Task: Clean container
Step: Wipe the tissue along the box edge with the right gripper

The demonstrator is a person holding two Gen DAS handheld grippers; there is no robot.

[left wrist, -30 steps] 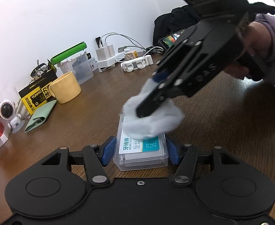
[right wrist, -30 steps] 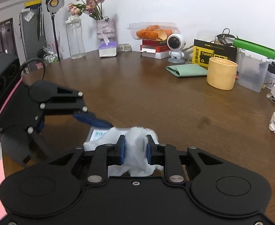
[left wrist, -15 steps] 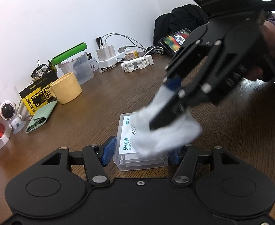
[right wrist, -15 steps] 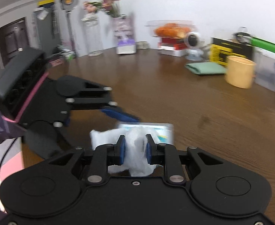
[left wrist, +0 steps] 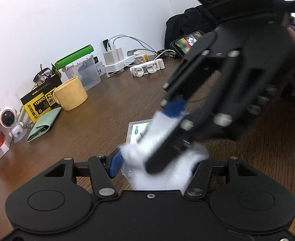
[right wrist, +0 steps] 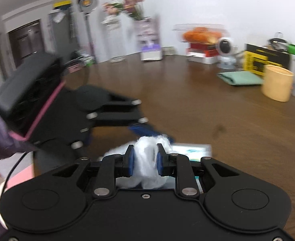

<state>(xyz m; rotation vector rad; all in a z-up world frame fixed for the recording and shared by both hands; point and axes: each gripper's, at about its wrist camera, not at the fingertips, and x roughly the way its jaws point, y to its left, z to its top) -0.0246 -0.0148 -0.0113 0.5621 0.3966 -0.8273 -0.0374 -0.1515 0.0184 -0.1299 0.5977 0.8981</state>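
Wad (right wrist: 147, 160) lies on container (right wrist: 193, 150), mug (left wrist: 71, 93) behind.

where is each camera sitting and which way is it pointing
Left wrist: sits on the left gripper, faces the wall with chargers; its jaws clamp the clear box; the right gripper crosses in with a sleeve.
Right wrist: sits on the right gripper, faces the flowers; jaws pinch the white wad.
Shared: box, wad, yellow cup, both grippers.

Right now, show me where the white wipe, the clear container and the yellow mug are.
white wipe (right wrist: 145, 160), right wrist view, on the wad between the pads.
clear container (left wrist: 136, 129), left wrist view, on its labelled lid.
yellow mug (left wrist: 72, 94), left wrist view, on its side wall.
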